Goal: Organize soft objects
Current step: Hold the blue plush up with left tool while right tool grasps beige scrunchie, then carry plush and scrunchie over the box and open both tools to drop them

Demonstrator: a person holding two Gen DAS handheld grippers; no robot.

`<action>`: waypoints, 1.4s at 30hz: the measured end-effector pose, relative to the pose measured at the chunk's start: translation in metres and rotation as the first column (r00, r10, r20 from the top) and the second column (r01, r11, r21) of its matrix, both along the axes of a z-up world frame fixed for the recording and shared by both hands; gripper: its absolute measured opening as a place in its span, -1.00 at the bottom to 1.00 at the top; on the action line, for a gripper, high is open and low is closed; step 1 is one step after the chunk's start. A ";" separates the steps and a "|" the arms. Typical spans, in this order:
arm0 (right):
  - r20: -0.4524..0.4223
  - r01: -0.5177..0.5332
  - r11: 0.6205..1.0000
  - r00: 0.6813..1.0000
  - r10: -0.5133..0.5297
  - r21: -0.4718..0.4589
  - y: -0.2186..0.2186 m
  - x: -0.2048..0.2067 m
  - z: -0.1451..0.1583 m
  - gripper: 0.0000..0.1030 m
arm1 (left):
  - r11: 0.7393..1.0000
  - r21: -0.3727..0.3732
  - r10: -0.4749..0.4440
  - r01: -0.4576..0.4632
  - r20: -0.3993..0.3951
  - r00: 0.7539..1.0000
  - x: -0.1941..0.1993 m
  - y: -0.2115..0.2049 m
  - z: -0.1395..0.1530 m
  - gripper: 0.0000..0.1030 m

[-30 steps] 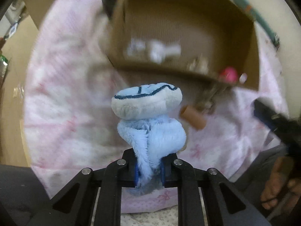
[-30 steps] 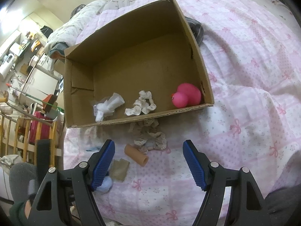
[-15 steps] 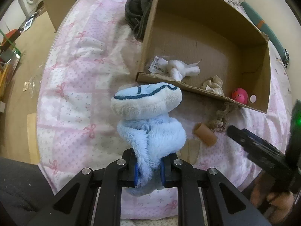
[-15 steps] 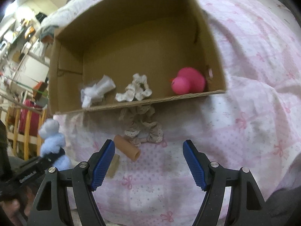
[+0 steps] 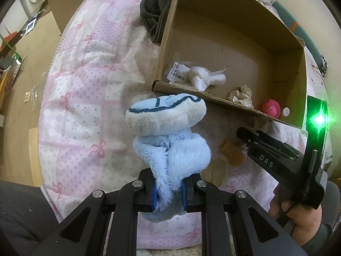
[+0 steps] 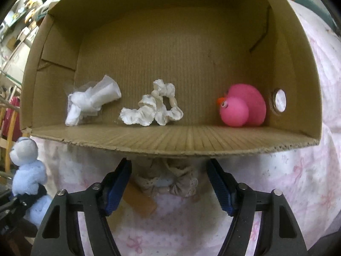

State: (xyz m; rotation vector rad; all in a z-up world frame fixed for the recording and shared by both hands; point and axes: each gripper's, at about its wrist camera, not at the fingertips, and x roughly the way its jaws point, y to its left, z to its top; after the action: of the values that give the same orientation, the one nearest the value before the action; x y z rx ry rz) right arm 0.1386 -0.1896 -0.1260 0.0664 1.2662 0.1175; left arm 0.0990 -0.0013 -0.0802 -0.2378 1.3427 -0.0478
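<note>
My left gripper (image 5: 169, 194) is shut on a blue plush toy (image 5: 168, 136) and holds it above the pink bedspread, short of the cardboard box (image 5: 213, 98). The plush also shows at the left in the right wrist view (image 6: 27, 170). My right gripper (image 6: 169, 183) is open, its fingers either side of a beige lace scrunchie (image 6: 168, 183) lying just before the box's front edge (image 6: 170, 147). Inside the box lie a white knotted cloth (image 6: 91, 102), a white scrunchie (image 6: 153, 106) and a pink rubber duck (image 6: 243, 108).
A tan cardboard tube (image 6: 138, 200) lies on the bedspread by my right gripper's left finger. A dark garment (image 5: 155, 19) lies beside the box's far left side. The bed edge drops to the floor (image 5: 25, 64) at left.
My right gripper has moved forward and down to the scrunchie at the box front. My left gripper still holds the plush and has shifted little in the last half second.
</note>
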 end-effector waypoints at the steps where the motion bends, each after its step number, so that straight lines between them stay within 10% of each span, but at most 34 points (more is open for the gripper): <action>1: -0.004 -0.003 1.000 1.000 0.003 -0.011 0.000 0.000 -0.001 0.08 | 1.000 0.002 -0.003 0.003 0.002 1.000 0.000 0.000 0.000 -0.71; 9: -0.007 -0.024 1.000 1.000 0.024 -0.005 -0.013 -0.005 0.007 -0.68 | 1.000 0.027 -0.010 0.009 0.015 1.000 -0.001 -0.005 -0.001 -0.70; 29: 0.109 -0.082 0.988 0.992 0.068 0.131 -0.040 -0.073 0.091 -0.69 | 0.998 0.064 0.000 -0.006 0.087 0.996 -0.015 -0.001 0.019 -0.70; 42: 0.205 -0.074 0.963 0.979 0.019 0.260 -0.045 -0.085 0.131 -0.69 | 0.999 0.020 0.042 -0.049 0.265 0.963 -0.020 0.011 0.083 -0.70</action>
State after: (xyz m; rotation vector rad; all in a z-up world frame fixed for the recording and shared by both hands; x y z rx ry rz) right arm 0.0535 -0.2347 0.0045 0.2509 1.0438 0.3280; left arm 0.0790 0.0095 0.0024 -0.2313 1.0707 -0.0219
